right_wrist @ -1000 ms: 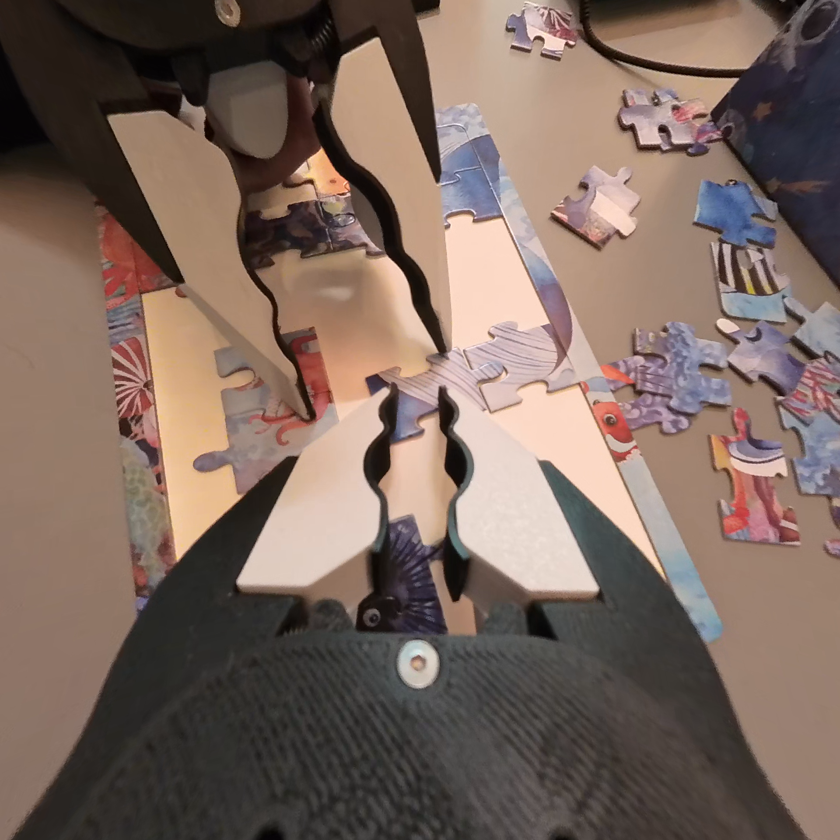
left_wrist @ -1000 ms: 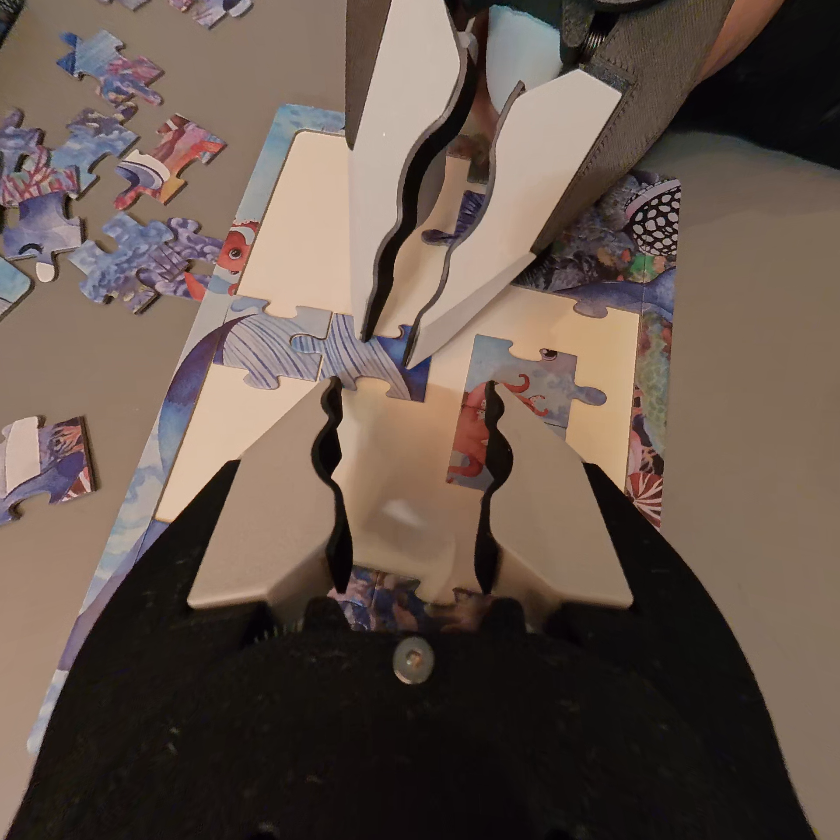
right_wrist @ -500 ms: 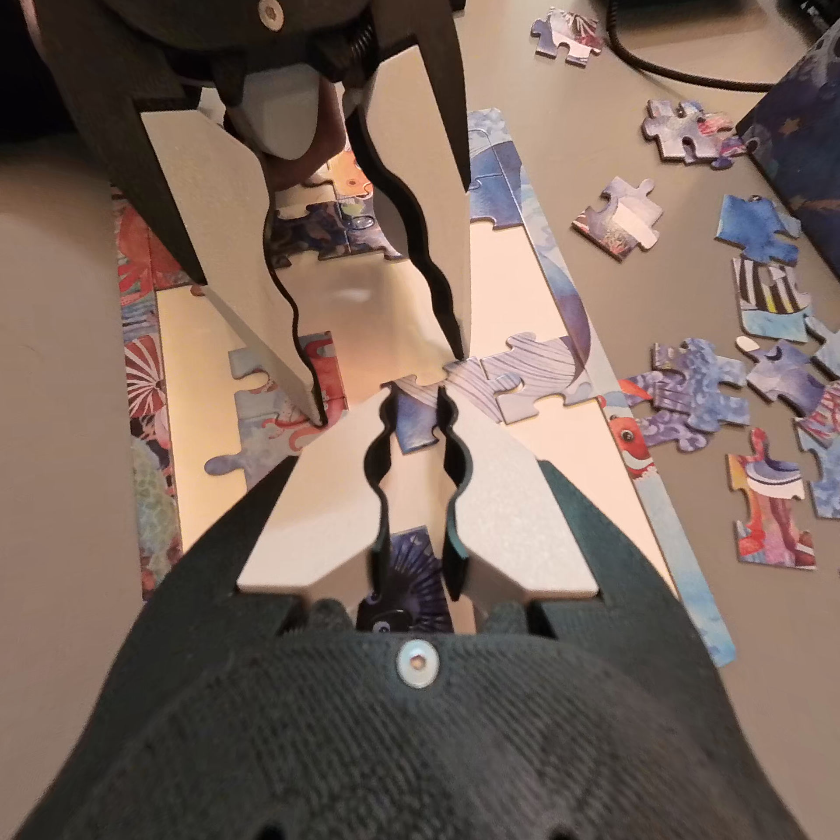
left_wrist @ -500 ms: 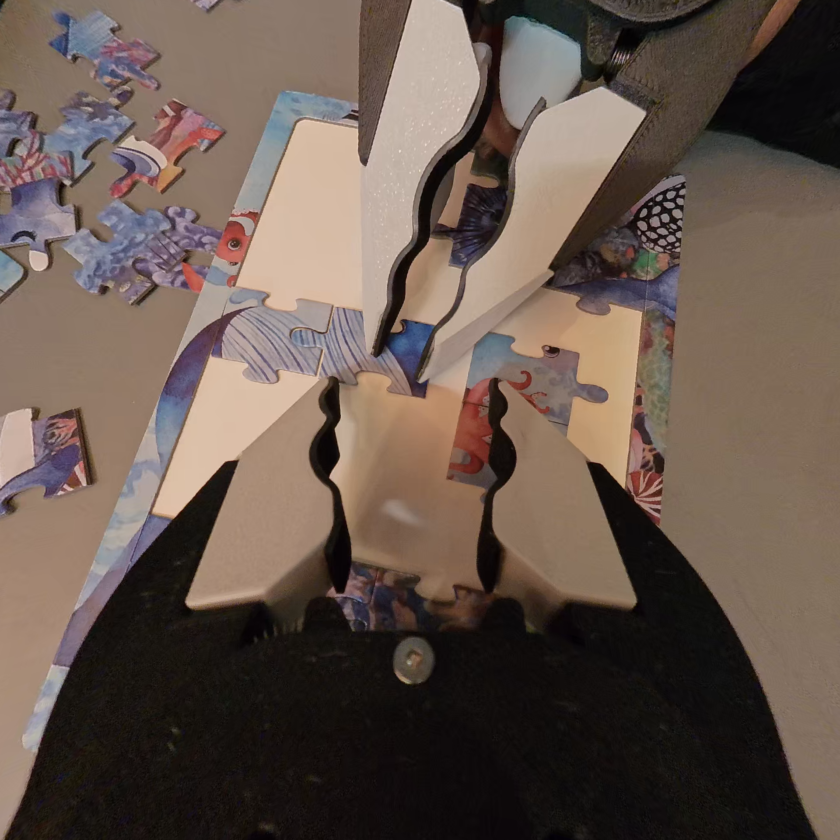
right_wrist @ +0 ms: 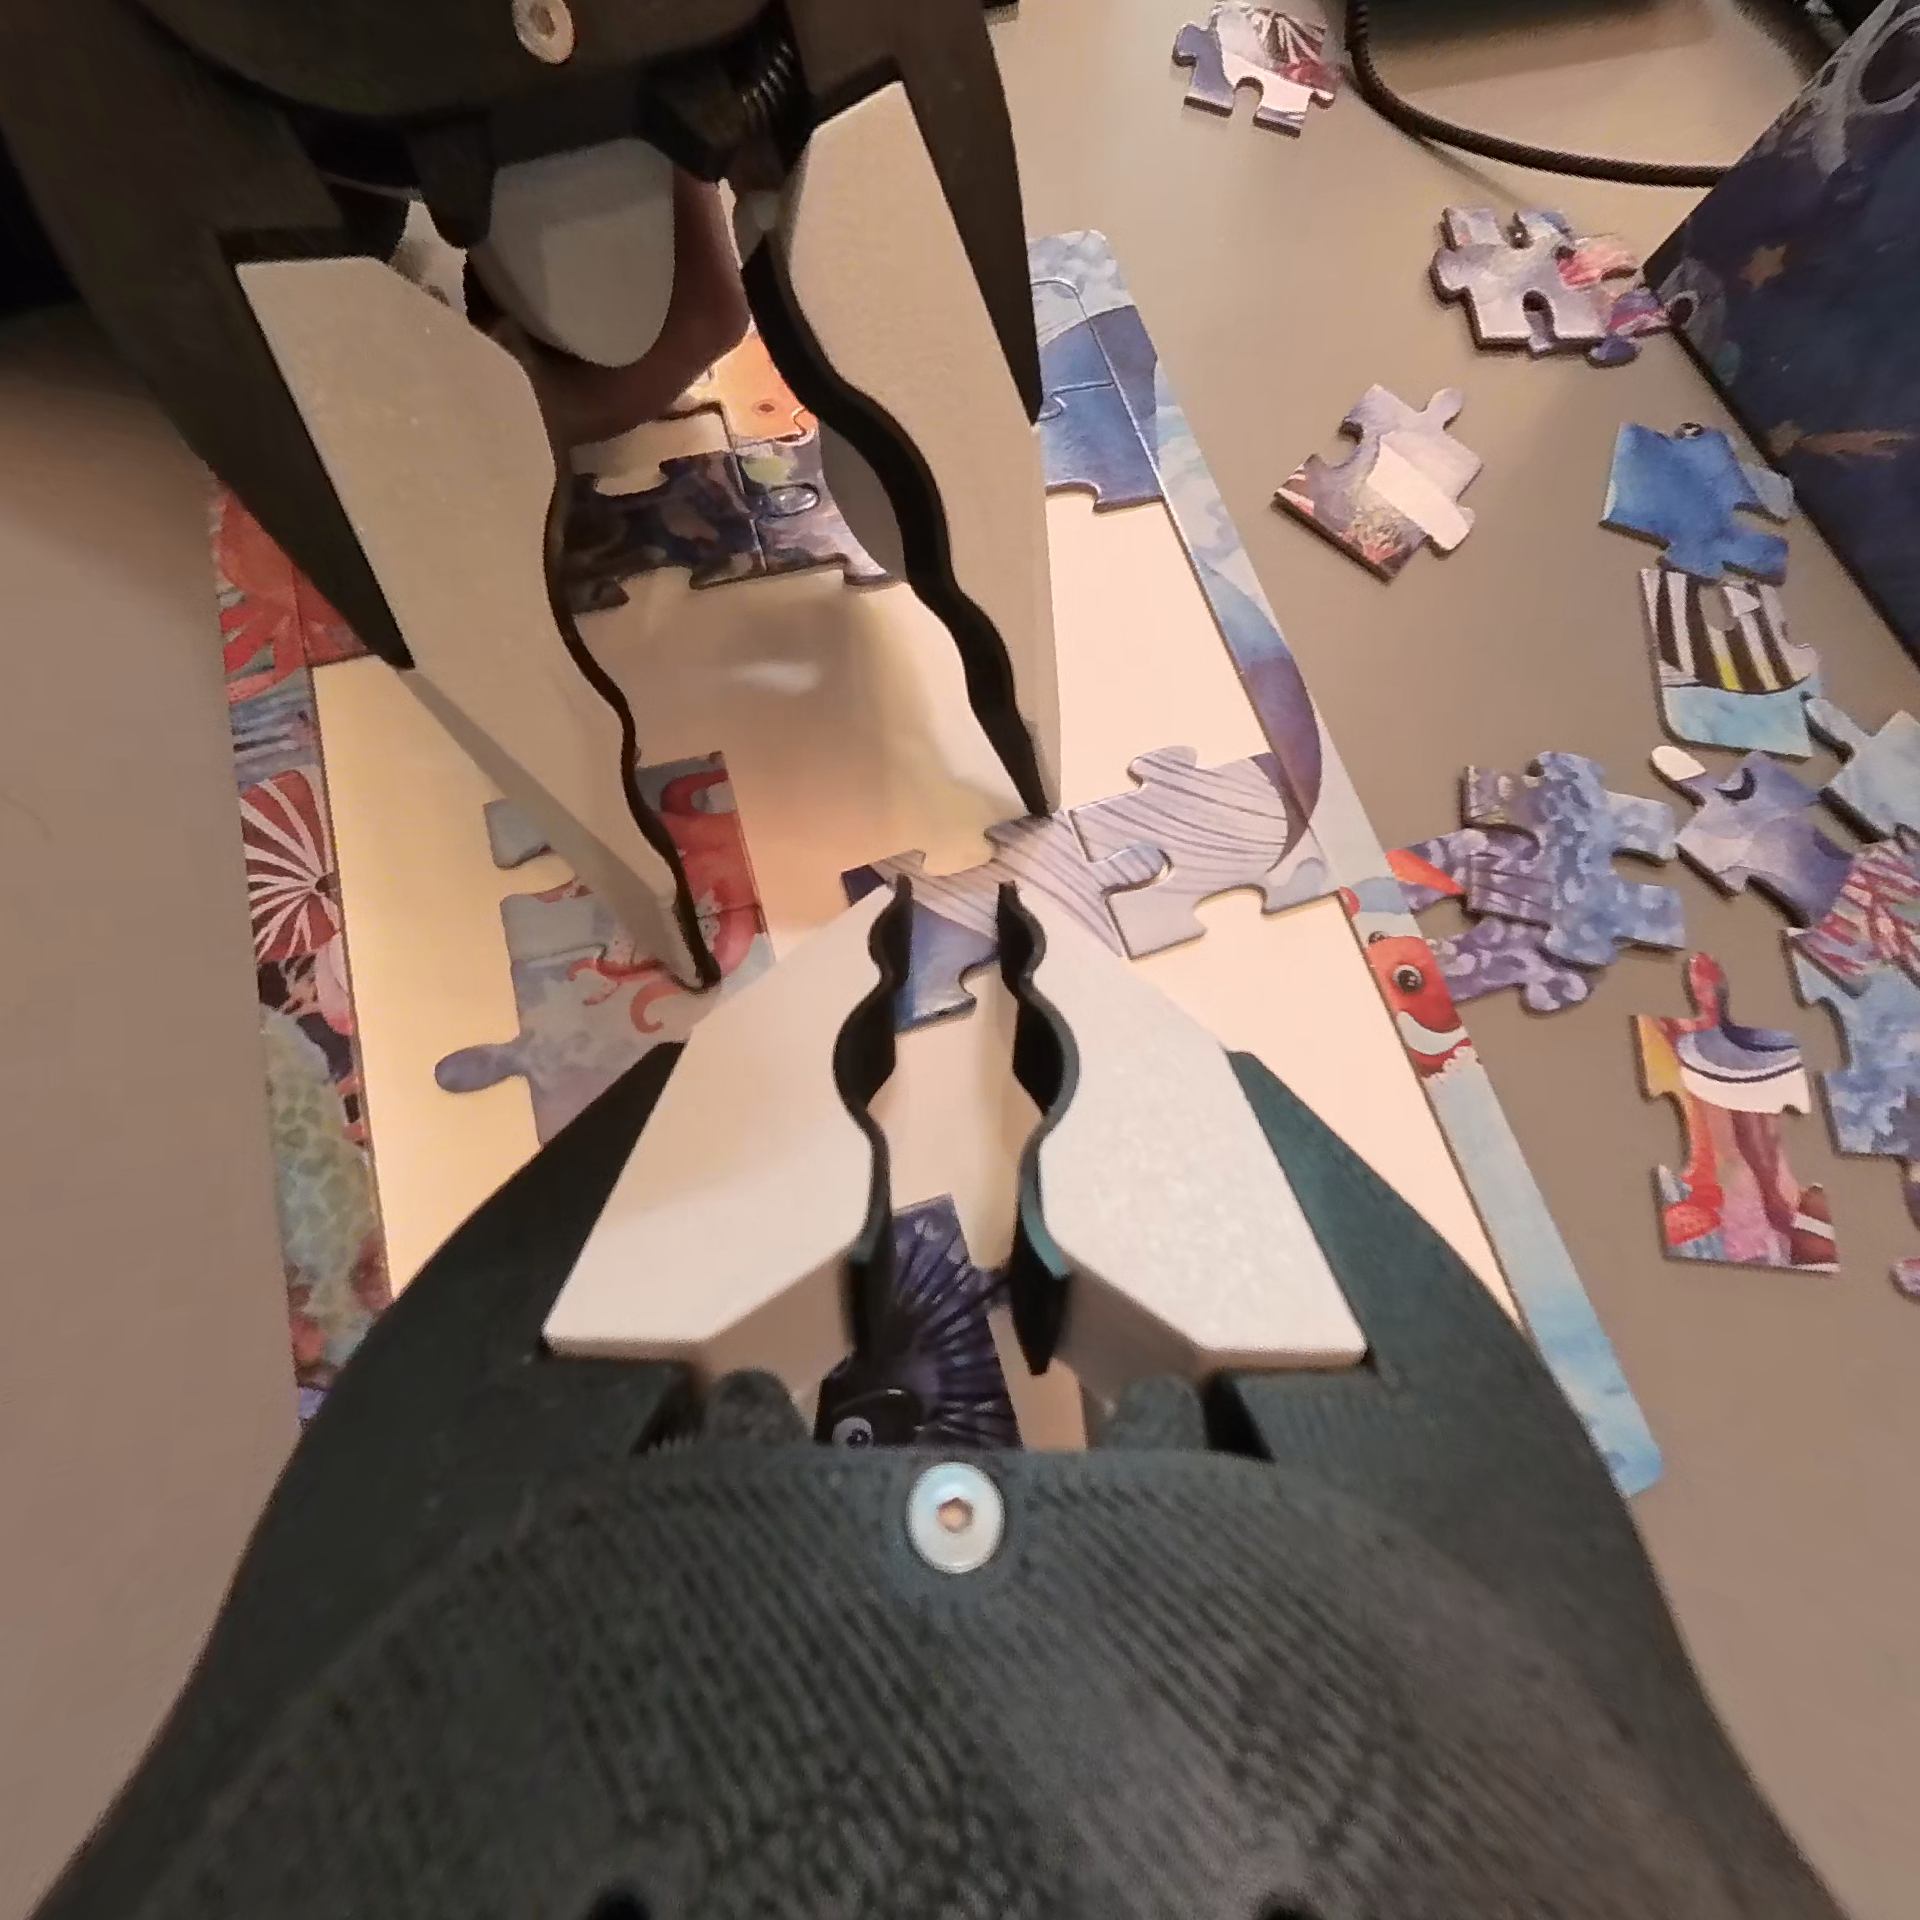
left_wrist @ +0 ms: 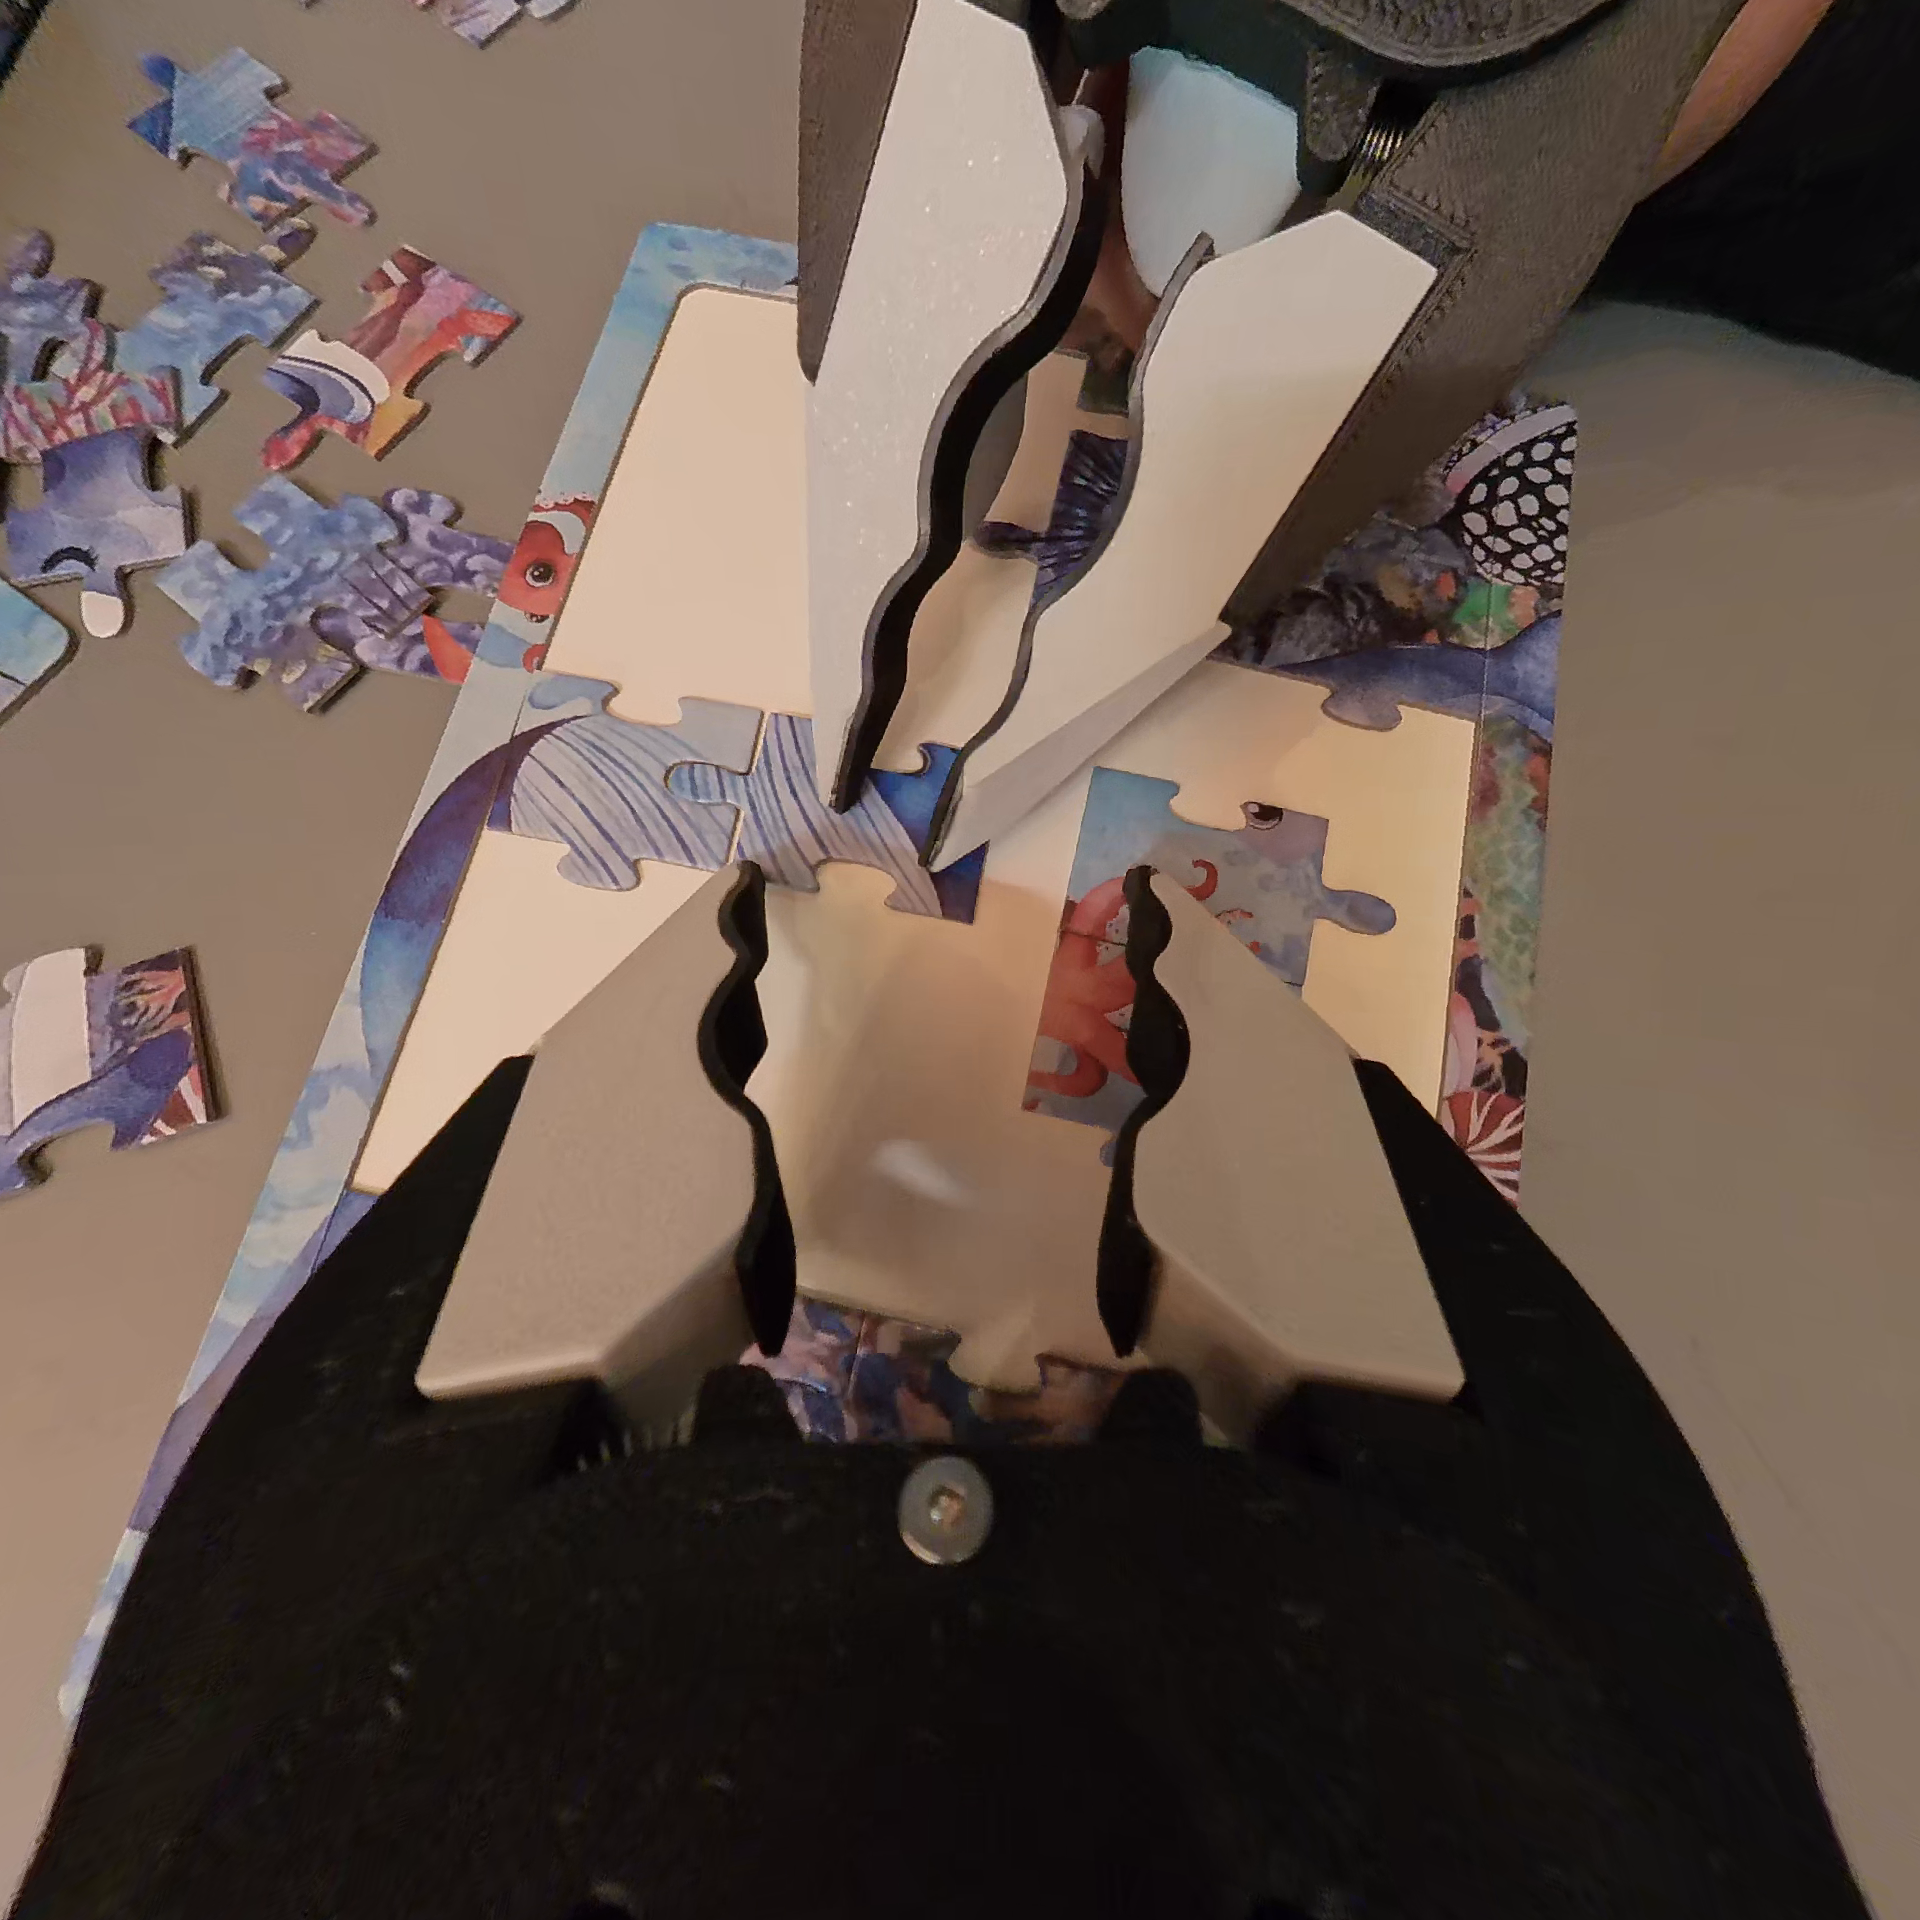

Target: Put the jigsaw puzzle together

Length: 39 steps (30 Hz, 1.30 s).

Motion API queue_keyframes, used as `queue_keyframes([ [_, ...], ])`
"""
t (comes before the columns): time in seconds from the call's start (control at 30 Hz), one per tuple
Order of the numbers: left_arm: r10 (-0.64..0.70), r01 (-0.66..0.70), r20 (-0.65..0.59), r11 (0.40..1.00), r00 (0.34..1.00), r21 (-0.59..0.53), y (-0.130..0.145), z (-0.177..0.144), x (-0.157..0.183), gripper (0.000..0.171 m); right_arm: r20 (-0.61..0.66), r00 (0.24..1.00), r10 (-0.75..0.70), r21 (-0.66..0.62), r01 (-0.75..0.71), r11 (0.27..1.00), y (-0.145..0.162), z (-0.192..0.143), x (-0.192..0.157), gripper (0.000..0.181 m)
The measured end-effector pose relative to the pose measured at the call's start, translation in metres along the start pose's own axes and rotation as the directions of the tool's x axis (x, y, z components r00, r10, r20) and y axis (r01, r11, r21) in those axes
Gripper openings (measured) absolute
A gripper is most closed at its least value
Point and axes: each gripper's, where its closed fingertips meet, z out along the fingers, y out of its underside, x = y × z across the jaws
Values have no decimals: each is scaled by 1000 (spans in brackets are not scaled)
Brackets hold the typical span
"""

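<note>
The puzzle tray point(left_wrist: 686, 436) has a picture border and a cream base, and it also shows in the right wrist view point(right_wrist: 1174, 997). Two blue striped pieces lie interlocked in it, the left piece point(left_wrist: 613, 790) and the right piece point(left_wrist: 831, 831). My right gripper point(left_wrist: 894, 831) comes down from the top with a narrow gap between its jaws. Its tips rest on the right striped piece point(right_wrist: 951, 935), which lies flat and is not gripped. My left gripper point(left_wrist: 940, 878) is wide open and empty just in front of that piece. An octopus piece point(left_wrist: 1174, 935) lies to its right.
Several loose pieces point(left_wrist: 291, 592) lie on the grey table left of the tray, and they are on the right in the right wrist view point(right_wrist: 1558, 862). A dark blue box point(right_wrist: 1818, 208) and a black cable point(right_wrist: 1507, 135) are at the far right. The tips of both grippers are at nearly the same place.
Both grippers have shifted only slightly over the tray. The right tips stay on the striped piece. Neither jaw opening has changed.
</note>
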Motion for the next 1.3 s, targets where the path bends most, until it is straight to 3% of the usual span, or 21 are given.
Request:
queue_keyframes([
  [0.73,25,-25,25,1000,999,3,0,-2,-2,69,2,1000,25,52,-25,998,-6,-11,6,15],
  [0.93,22,-22,25,1000,999,3,0,-1,-2,69,14,1000,-6,13,6,1000,3,-12,4,40],
  [1.3,19,-19,25,1000,1000,0,0,-1,-2,69,16,999,-34,-22,34,999,10,-8,2,37],
])
